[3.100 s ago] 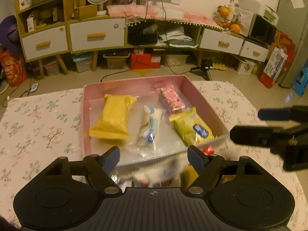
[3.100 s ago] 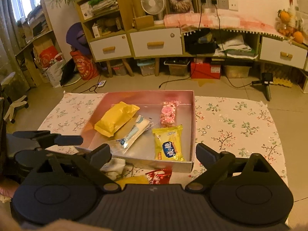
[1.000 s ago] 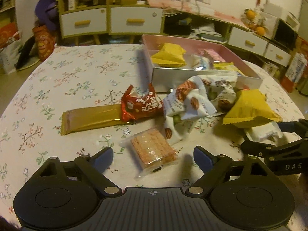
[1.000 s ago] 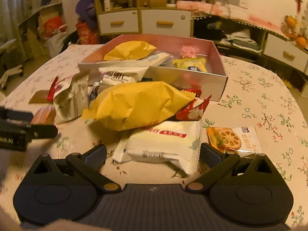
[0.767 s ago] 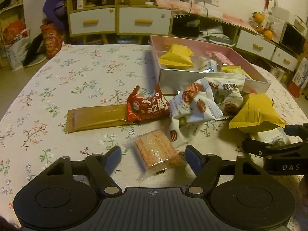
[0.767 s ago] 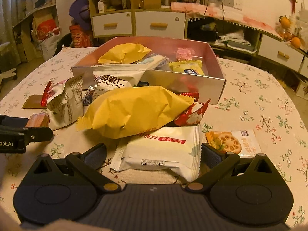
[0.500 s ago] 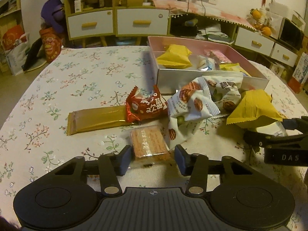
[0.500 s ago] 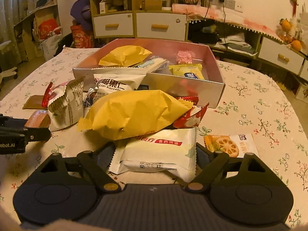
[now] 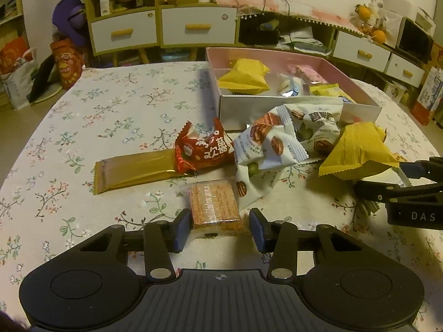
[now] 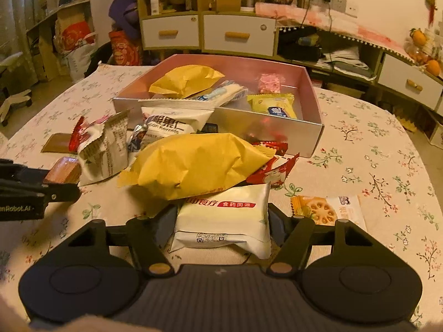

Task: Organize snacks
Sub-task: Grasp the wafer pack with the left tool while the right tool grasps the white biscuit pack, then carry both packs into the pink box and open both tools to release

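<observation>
A clear-wrapped orange cracker pack (image 9: 213, 206) lies on the floral tablecloth between the pads of my left gripper (image 9: 220, 228). The jaws are closing and the pads touch its sides. My right gripper (image 10: 221, 227) is closing on a white pillow pack with a red label (image 10: 224, 221), which bulges between the pads. A big yellow bag (image 10: 193, 163) rests on that pack's far end. The pink box (image 10: 277, 130) behind the pile holds several snacks. At the right edge of the left wrist view, the right gripper (image 9: 387, 178) sits below the yellow bag (image 9: 357, 152).
Loose snacks lie in front of the box (image 9: 277, 108): a gold bar (image 9: 133, 170), a red packet (image 9: 205, 149) and white nut packs (image 9: 265, 149). A lotus-root chip pack (image 10: 326, 210) lies right of the right gripper. My left gripper (image 10: 38, 191) shows at the left edge.
Both grippers came down from over the box to the pile in front of it. Both pairs of jaws then narrowed, the left around the cracker pack and the right around the white pack.
</observation>
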`<state>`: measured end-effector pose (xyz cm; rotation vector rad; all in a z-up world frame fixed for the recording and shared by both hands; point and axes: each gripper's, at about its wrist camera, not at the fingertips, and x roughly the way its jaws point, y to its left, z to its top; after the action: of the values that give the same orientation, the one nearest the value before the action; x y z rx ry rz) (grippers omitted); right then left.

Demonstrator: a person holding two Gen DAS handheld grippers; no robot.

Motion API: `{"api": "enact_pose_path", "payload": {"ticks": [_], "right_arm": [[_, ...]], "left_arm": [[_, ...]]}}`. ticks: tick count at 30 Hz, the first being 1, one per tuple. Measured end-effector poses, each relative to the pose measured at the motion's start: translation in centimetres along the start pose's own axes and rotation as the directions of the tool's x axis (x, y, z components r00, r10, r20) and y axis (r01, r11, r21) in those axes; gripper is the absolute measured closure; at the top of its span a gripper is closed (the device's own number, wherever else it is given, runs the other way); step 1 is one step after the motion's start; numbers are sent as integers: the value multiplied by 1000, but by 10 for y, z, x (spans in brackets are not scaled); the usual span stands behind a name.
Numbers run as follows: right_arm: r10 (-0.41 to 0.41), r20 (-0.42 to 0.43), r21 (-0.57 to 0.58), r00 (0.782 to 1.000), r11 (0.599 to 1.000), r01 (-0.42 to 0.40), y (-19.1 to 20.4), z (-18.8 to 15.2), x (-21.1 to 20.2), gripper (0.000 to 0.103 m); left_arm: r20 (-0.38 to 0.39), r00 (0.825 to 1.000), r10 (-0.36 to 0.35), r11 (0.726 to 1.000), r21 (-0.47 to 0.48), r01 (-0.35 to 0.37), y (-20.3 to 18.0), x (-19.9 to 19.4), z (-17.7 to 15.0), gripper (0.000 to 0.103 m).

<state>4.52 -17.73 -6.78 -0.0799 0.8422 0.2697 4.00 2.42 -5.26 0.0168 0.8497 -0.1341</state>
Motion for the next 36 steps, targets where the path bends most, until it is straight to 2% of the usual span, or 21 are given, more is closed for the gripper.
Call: {"api": "enact_pose_path", "payload": {"ticks": [3, 4, 6, 14, 36], "right_arm": [[20, -13, -9, 1000, 1000, -20, 1, 0, -4, 38], [27, -18, -12, 999, 1000, -27, 1, -1, -5, 38], [38, -25, -18, 999, 999, -38, 2, -1, -8, 38], [59, -66, -36, 996, 997, -62, 2, -4, -18, 39], [163, -52, -36, 985, 986, -165, 11, 4, -61, 39]], "left_arm": [[-13, 1000, -7, 1000, -1, 7, 1, -1, 1, 61], [-17, 1000, -8, 1000, 0, 8, 1, -2, 1, 66], [-19, 1000, -16, 1000, 5, 16, 1, -4, 2, 69], [-50, 998, -42, 999, 23, 43, 0, -8, 1, 70], [28, 994, -107, 993, 44, 105, -8, -48, 11, 70]]}}
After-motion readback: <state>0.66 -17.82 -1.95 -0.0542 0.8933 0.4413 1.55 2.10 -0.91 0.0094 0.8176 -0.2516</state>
